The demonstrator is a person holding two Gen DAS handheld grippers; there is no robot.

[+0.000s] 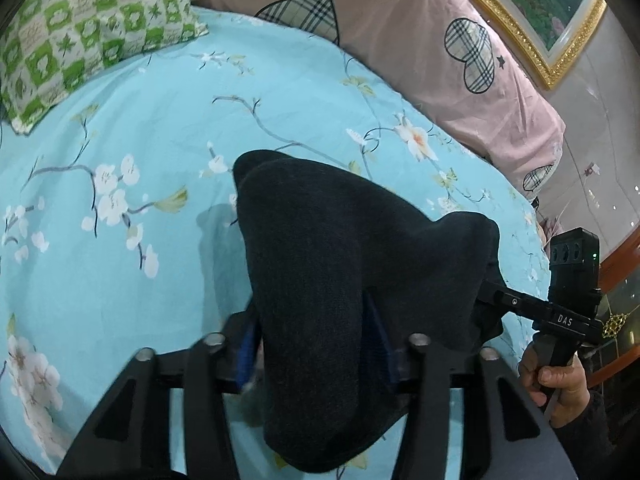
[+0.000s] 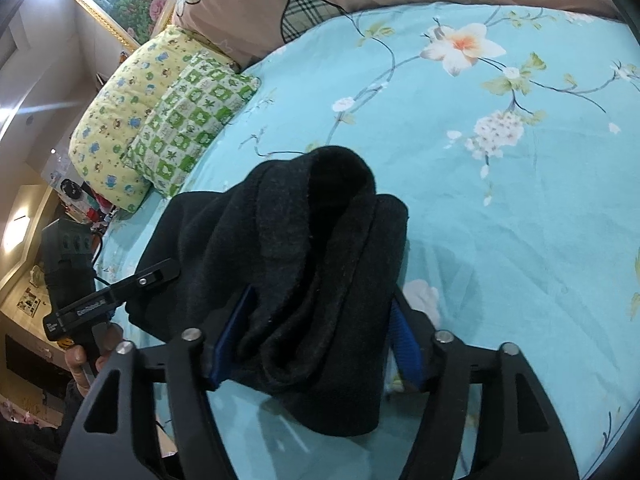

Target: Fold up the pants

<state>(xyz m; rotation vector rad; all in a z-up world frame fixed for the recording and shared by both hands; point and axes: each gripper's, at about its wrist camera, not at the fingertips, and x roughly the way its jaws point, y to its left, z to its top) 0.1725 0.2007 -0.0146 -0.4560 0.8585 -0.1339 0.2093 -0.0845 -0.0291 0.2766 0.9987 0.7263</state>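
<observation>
- We carry the dark pants (image 1: 340, 280) low over the bed (image 1: 140, 140), apparently mid-fold.
- Left tool (image 1: 316, 344) and right tool (image 2: 316, 332) each straddle bunched cloth; whether the pads clamp it, we cannot tell.
- Next: lay the fold flat, then withdraw.

ahead: bare bed sheet (image 1: 168, 128) beyond the pants (image 1: 340, 264), open for passing
far edge: pink headboard cover (image 1: 400, 32) walls off the back
corner: green pillow (image 1: 80, 32) and yellow pillow (image 2: 116, 120) block that side
between claws: pants fill the gap in the left claw (image 1: 316, 344) and the right claw (image 2: 316, 332)
sheet on the outer side of the right claw: bare, free
bed edge: wall just beyond, tight
</observation>
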